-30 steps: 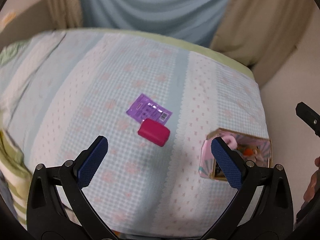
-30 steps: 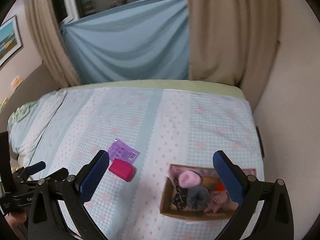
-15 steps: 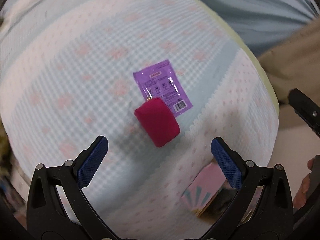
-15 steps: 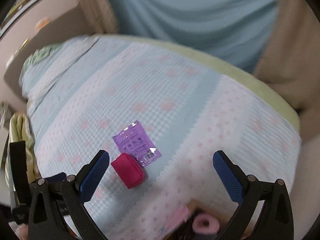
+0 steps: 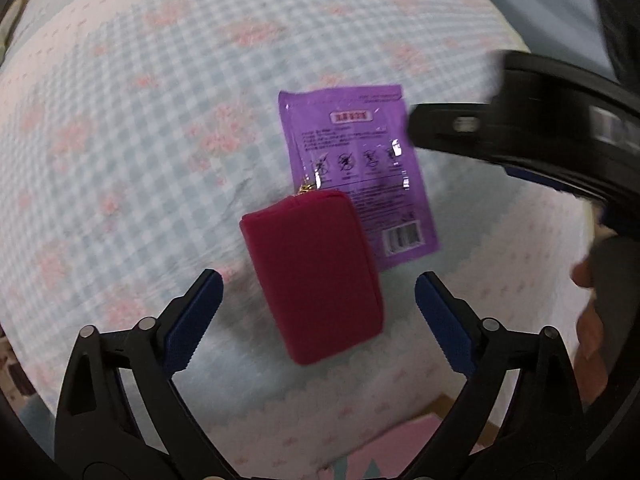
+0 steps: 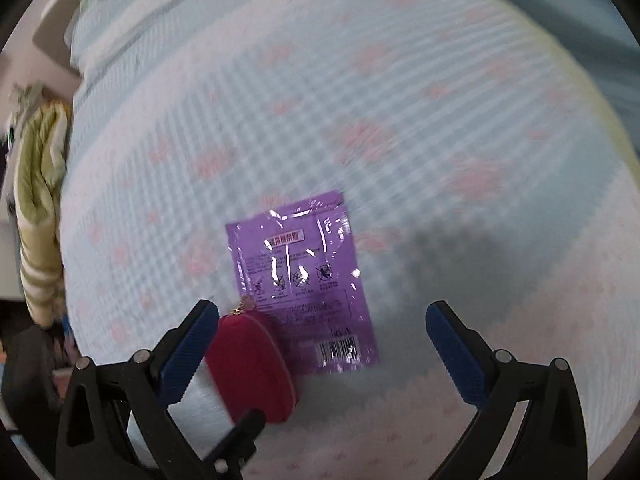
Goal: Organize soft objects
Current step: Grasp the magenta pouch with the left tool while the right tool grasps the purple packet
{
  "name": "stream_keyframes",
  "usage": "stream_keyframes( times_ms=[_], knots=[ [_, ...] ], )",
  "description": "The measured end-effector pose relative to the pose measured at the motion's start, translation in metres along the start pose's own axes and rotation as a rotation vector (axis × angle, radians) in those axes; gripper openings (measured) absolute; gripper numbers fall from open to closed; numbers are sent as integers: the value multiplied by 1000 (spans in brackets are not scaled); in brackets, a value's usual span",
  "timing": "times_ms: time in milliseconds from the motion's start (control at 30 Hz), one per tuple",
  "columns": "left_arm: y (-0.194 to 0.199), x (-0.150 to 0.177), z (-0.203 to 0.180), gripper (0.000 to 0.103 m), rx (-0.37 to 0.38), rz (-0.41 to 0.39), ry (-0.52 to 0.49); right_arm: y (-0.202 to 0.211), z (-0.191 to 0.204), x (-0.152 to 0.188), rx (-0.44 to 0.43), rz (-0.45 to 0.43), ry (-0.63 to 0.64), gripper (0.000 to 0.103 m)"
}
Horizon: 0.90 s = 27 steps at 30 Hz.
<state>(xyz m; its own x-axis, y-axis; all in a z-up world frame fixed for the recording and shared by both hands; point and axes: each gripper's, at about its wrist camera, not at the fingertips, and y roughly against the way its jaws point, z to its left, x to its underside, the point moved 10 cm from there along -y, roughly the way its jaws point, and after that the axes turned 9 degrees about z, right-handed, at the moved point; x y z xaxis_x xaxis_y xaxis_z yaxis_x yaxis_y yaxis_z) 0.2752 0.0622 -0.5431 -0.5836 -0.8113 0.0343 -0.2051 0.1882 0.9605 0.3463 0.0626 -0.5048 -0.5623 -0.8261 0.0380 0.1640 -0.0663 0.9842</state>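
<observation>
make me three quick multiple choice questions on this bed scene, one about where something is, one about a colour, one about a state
1. Where does the red pouch lie relative to the purple packet?
A. Overlapping its lower edge
B. Far away from it
C. Completely underneath it

2. What colour are the left gripper pads?
A. Yellow
B. Blue
C. White

3. How do the right gripper jaws stand?
A. Clamped on the packet
C. Clamped on the pouch
B. Open, holding nothing

Answers: 1 A, the pouch covers the packet's lower corner on the bedspread. 2 B, both pads show dark blue. 3 B, the pads stand wide apart above the packet, touching nothing.
</observation>
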Motion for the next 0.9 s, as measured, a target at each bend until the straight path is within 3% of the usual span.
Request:
stream_keyframes(
  times_ms=[133,200,300,367,667,767,900],
  knots=[
    [-23,-3,4,82,-36,6,13,-41,11,-11,2,79,64,103],
    [-33,-3,7,81,-46,21,22,-57,16,-16,9,103,82,103],
    [-43,-2,9,76,-6,26,37,-75,21,-22,21,127,89,103],
    [-44,-3,6,66,3,17,20,-86,25,-25,27,140,95,103],
    [-51,0,-3,52,42,13,4,-117,34,-32,180,188,200,100],
    [-52,-1,-5,46,53,19,-2,-117,34,-36,173,185,201,91],
    [-49,0,-4,38,66,25,-7,-111,37,-43,159,164,192,64]
  ],
)
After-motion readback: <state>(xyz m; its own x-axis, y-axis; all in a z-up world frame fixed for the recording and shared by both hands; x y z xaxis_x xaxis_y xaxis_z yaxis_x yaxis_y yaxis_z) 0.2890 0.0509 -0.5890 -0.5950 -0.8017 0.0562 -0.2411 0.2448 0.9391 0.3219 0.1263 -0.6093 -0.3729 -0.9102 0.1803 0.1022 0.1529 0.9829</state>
